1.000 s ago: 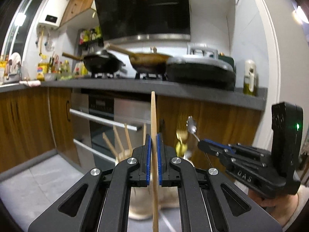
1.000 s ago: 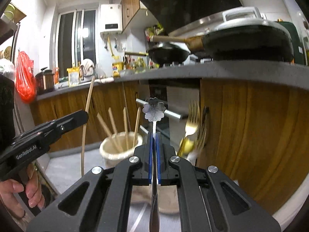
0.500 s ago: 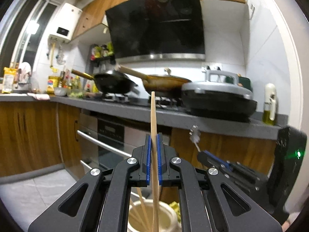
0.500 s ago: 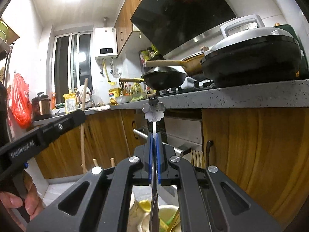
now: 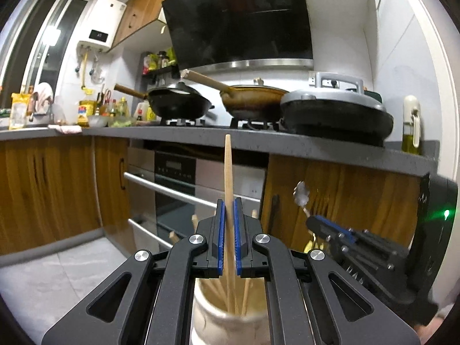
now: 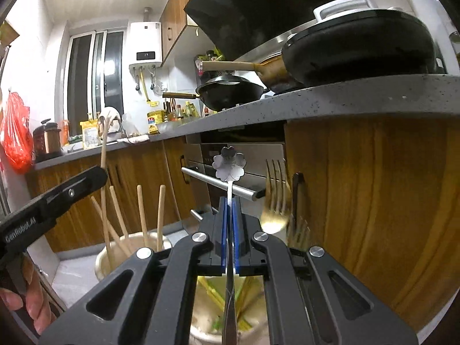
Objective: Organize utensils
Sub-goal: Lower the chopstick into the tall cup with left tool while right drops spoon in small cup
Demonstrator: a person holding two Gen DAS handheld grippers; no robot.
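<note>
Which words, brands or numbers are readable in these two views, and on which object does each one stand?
"GenRobot.AI": white print on the side of the left hand-held gripper, seen in the right wrist view.
Raised letters on the right hand-held gripper in the left wrist view: too blurred to read.
Water heater display: too small to read.
Bottle and packet labels on the countertop: too small to read.
Oven control panel: unreadable.

- Home kitchen.
- Range hood (image 5: 238,20) over gas hob, two pans (image 5: 179,105) on burners.
- Built-in oven (image 5: 175,189); wood cabinets (image 5: 54,189); wall-mounted water heater (image 5: 99,27).
</note>
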